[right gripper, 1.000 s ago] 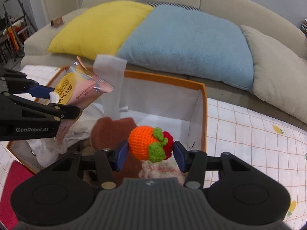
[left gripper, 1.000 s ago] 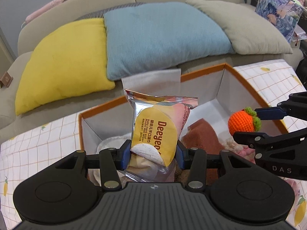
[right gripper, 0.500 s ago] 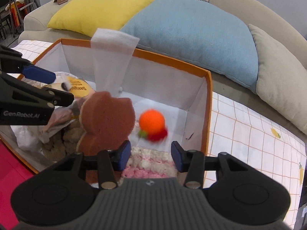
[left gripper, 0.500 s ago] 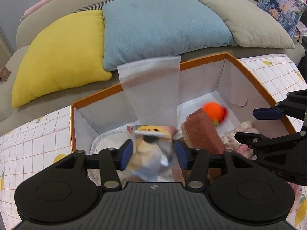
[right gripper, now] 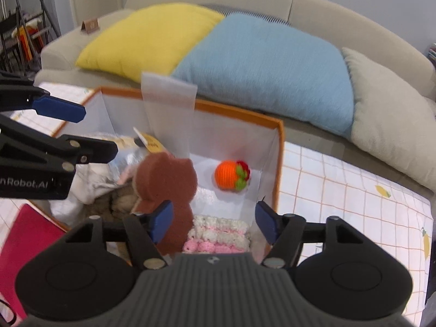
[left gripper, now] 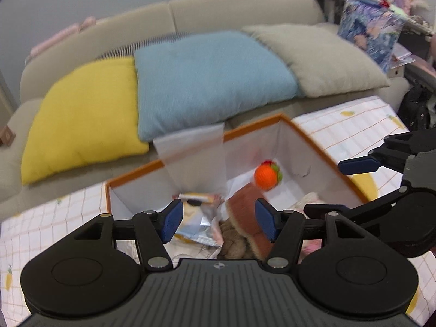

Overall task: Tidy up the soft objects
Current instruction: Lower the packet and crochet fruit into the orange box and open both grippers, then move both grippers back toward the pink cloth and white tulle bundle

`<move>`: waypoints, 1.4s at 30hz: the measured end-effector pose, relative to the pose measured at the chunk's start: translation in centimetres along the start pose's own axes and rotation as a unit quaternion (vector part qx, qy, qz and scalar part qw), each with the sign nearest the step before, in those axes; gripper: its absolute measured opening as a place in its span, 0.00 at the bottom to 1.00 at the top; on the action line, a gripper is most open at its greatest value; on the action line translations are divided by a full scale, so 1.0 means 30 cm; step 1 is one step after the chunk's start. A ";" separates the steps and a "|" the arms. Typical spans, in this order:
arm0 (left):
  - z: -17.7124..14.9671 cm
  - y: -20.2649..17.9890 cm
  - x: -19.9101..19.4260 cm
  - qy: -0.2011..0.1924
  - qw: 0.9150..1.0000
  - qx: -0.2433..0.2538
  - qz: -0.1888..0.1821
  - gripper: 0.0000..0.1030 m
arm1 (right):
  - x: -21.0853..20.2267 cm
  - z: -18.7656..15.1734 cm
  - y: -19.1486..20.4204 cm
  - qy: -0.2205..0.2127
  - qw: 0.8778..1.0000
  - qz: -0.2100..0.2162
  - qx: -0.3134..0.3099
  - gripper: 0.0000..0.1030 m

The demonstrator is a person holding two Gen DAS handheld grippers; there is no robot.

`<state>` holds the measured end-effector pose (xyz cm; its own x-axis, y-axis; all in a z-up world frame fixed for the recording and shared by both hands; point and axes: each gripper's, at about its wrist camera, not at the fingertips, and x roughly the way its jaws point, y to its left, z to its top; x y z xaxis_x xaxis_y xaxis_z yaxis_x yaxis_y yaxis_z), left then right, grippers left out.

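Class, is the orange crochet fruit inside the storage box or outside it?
Inside: the orange crochet fruit lies on the white floor of the storage box, near its far corner.

Your left claw (left gripper: 218, 222) is black with blue pads; your right claw (right gripper: 214, 224) the same, black with blue pads. The box (right gripper: 280, 163) has an orange rim and white inner walls. In it: a crocheted ball (right gripper: 231, 175) in orange with green and red at one end; a brown sponge-like shape (right gripper: 166, 185); a knit piece (right gripper: 218, 235) in pink and white bands; a wipes packet (left gripper: 199, 218) in silver, yellow and pink. The tabletop (right gripper: 340, 190) cloth is white with an orange grid and small yellow fruit prints. On the beige sofa (left gripper: 231, 11): a yellow cushion (left gripper: 81, 114), a blue cushion (left gripper: 209, 79), a grey-beige cushion (left gripper: 321, 60). A red-pink sheet (right gripper: 27, 234) lies at the lower left of the right wrist view.
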<state>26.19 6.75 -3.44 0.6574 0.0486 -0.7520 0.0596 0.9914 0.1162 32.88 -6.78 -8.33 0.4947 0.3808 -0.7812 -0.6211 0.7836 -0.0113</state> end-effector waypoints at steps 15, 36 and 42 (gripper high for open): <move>-0.135 -0.197 -0.346 -0.103 0.993 0.021 -0.061 0.69 | -0.406 -0.235 -0.050 -0.103 0.993 0.001 0.058 0.66; -0.400 -0.511 -0.121 0.005 0.989 -0.026 -0.144 0.76 | -0.413 -0.742 -0.177 -0.034 0.961 -0.106 0.251 0.64; -0.418 -0.571 -0.001 0.014 0.985 -0.050 -0.162 0.84 | -0.375 -0.774 -0.193 -0.048 0.957 -0.141 0.249 0.58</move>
<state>15.74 -8.71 -13.54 0.5945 -0.2705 -0.7573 0.1873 0.9624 -0.1967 16.81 -26.99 -13.98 0.6687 0.1451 -0.7292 -0.1003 0.9894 0.1050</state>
